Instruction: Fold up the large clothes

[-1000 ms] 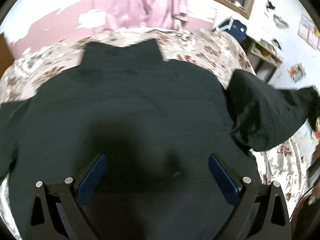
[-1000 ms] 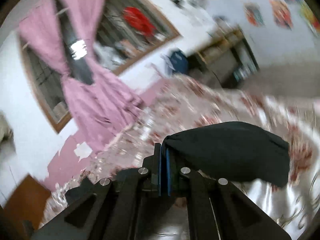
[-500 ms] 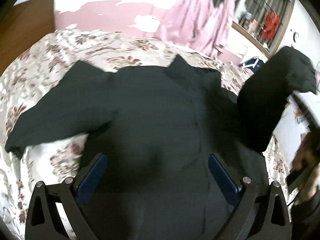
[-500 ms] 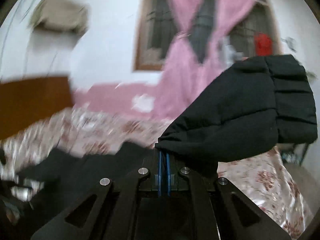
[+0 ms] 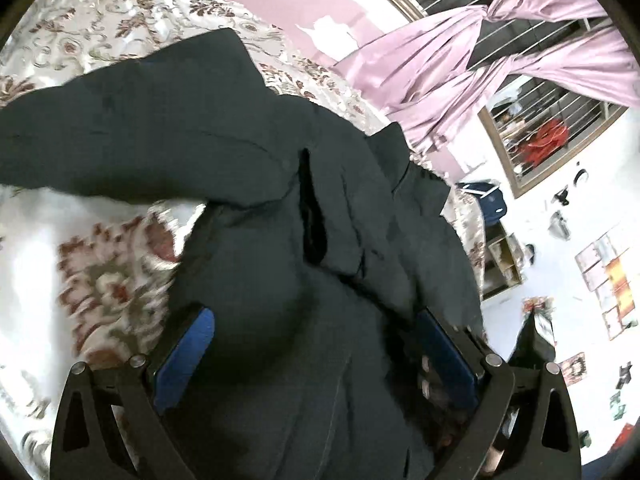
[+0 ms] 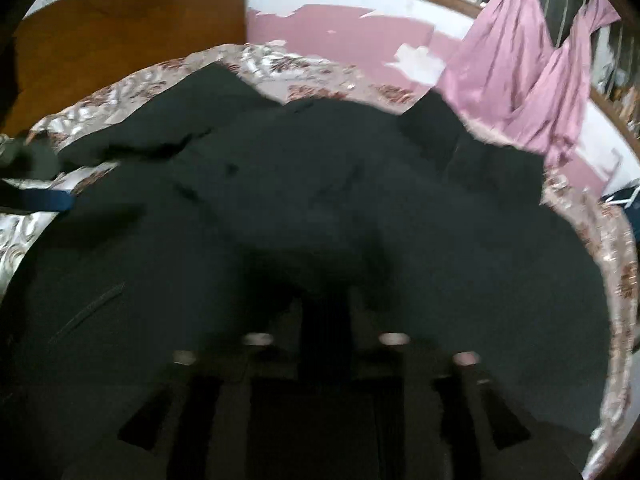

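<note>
A large black jacket (image 5: 256, 216) lies spread on a floral bedspread (image 5: 100, 288). In the left wrist view its right sleeve (image 5: 400, 216) is folded over the body, and the left sleeve (image 5: 112, 128) stretches out to the left. My left gripper (image 5: 316, 348) is open, its blue pads wide apart just above the jacket's lower body. In the right wrist view the jacket (image 6: 320, 200) fills the frame. My right gripper (image 6: 324, 320) is low over the cloth, dark and blurred; I cannot tell how its jaws stand. The left gripper's blue pad (image 6: 44, 200) shows at the left edge.
A wooden headboard (image 6: 128, 40) stands at the back left. A pink curtain (image 5: 460, 60) hangs by a barred window (image 5: 532, 132). A shelf unit (image 5: 500, 256) and a blue bag (image 5: 484, 200) stand beyond the bed's right side.
My right gripper carried the right sleeve from out over the bed up and across, and now it lies on the jacket's body. My left gripper swung leftward and lower over the jacket, still open.
</note>
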A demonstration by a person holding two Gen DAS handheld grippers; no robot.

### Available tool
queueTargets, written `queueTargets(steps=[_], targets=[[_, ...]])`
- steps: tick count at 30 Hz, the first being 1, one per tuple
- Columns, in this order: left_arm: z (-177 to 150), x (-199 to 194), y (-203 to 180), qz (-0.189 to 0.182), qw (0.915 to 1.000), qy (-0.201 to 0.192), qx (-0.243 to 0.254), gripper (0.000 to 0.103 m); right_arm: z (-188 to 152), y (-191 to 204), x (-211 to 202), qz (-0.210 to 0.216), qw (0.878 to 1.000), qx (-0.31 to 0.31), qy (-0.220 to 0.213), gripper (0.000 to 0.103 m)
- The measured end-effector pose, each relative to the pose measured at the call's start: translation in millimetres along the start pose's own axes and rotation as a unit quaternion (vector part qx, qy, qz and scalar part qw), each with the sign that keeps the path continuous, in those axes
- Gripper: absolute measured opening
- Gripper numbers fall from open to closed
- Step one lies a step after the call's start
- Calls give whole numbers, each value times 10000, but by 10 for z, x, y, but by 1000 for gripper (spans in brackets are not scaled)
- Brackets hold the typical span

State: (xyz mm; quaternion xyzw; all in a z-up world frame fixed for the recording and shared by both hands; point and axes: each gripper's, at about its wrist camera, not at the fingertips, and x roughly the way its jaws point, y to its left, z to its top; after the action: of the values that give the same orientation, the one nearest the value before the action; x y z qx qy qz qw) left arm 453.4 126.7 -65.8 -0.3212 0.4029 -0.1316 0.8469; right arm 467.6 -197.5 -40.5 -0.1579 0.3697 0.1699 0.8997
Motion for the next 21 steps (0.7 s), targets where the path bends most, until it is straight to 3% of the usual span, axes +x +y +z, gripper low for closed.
queueTargets(steps=[1, 6, 8, 10, 11, 12, 14, 16, 21], targets=[[38, 79, -30, 10, 10000, 7, 52, 101, -56, -33, -34, 90, 9999, 40, -53, 62], [142, 375, -247, 110, 9995, -27, 295, 99, -243, -246, -354, 358, 9984, 356, -256, 63], [215, 521, -338, 241, 9990, -33, 372, 84, -317, -428, -494, 234, 9979, 504, -324, 63], [268, 682, -415, 495, 9980, 82, 385, 38, -317, -652, -499, 16, 9973, 633, -383, 63], [295, 729, -429, 663, 9970, 96, 375, 33, -377, -774, -575, -215, 9958, 753, -465, 63], [301, 752, -437, 840, 9957, 38, 396, 10, -437, -879, -619, -412, 9940, 868, -524, 63], [318, 726, -476, 943, 9939, -225, 522, 7, -490, -1084, -659, -710, 9889, 1164, -584, 63], [306, 664, -520, 1120, 9900, -474, 710, 6, -523, -1264, -644, -752, 9842, 1487, -607, 63], [253, 655, -476, 1592, 9811, -456, 1006, 6, -404, -1381, -233, -665, 9807, 1782, -450, 63]])
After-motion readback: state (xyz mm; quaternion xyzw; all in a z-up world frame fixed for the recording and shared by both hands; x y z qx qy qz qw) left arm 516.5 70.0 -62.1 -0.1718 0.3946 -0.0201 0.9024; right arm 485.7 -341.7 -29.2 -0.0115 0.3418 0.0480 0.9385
